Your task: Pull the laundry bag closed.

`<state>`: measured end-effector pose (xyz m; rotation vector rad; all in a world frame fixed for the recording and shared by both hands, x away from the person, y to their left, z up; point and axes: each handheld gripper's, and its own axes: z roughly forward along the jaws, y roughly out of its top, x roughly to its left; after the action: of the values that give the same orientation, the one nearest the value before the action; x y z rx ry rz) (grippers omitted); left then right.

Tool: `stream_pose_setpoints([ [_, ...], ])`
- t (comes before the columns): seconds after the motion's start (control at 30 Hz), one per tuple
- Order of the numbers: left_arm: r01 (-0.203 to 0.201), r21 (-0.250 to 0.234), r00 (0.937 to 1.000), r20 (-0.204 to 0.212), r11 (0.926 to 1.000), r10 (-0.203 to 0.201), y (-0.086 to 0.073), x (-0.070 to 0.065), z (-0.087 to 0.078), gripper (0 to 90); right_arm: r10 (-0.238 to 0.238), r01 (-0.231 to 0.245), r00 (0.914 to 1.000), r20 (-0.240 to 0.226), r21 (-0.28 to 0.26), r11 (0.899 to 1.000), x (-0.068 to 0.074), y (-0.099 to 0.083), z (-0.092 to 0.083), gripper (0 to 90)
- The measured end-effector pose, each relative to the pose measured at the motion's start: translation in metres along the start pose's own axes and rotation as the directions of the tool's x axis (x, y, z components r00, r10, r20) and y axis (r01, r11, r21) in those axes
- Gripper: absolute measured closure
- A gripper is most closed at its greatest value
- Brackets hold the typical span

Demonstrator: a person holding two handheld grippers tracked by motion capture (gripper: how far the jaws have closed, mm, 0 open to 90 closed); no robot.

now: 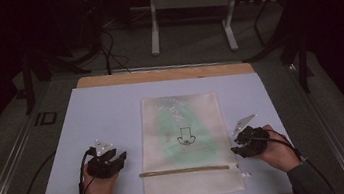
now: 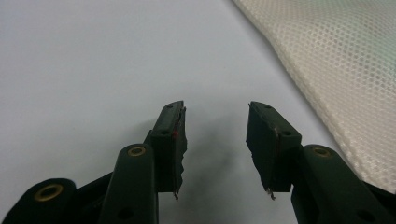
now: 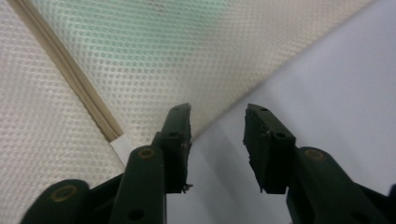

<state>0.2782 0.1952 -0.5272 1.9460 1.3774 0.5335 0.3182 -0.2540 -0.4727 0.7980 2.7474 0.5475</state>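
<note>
- The mesh bag [image 1: 184, 143] lies flat in the middle of the pale sheet [image 1: 107, 115] covering the table; something green inside shows only as a blur through the mesh; the small black mark on its front is too small to read
- The zip [image 1: 187, 170] runs across the bag near its near end; in the right gripper view its pull end sits just beside the left jaw
- The room behind is dark
- The left gripper [image 1: 109, 161] rests left of the bag, apart from it, jaws apart and empty
- The right gripper [image 1: 245, 144] hovers at the bag's right edge, angled inward; jaws apart, gripping nothing
</note>
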Motion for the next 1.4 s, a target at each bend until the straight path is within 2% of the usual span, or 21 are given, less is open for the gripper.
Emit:
stream_pose_setpoints([
  [0.23, -0.013, 0.008, 0.9999, -0.002, 0.9999, 0.013, 0.0, -0.003, 0.001, 56.5, -0.036, 0.036, 0.9993, -0.013, 0.01, 0.999, 0.006, 0.008, 0.001, 63.9],
  [0.47, -0.032, 0.004, 0.9995, -0.006, 0.9995, 0.032, 0.0, -0.005, 0.001, 56.5, -0.083, 0.083, 0.9962, -0.027, 0.005, 0.997, 0.017, 0.025, 0.004, 62.1],
  [0.63, -0.038, 0.0, 0.9993, 0.0, 0.9993, 0.038, 0.0, -0.006, 0.001, 56.5, -0.093, 0.093, 0.995, -0.037, -0.009, 0.996, 0.021, 0.034, 0.007, 60.9],
  [0.8, -0.035, -0.004, 0.9994, 0.007, 0.9994, 0.035, 0.0, -0.005, 0.001, 56.3, -0.122, 0.122, 0.9903, -0.066, -0.007, 0.993, 0.029, 0.043, 0.011, 59.2],
  [0.9, -0.026, -0.01, 0.9995, 0.016, 0.9996, 0.026, 0.0, -0.004, 0.001, 55.7, -0.139, 0.139, 0.988, -0.066, -0.007, 0.99, 0.031, 0.046, 0.011, 59.3],
  [1.17, -0.034, -0.002, 0.9993, 0.015, 0.9994, 0.035, 0.0, -0.005, 0.002, 55.6, -0.159, 0.158, 0.9842, -0.077, -0.029, 0.987, 0.039, 0.058, 0.011, 59.0],
  [1.4, -0.036, -0.001, 0.9992, 0.018, 0.9994, 0.036, 0.0, -0.005, 0.002, 55.8, -0.199, 0.197, 0.9757, -0.091, -0.04, 0.98, 0.048, 0.072, 0.016, 58.9],
])
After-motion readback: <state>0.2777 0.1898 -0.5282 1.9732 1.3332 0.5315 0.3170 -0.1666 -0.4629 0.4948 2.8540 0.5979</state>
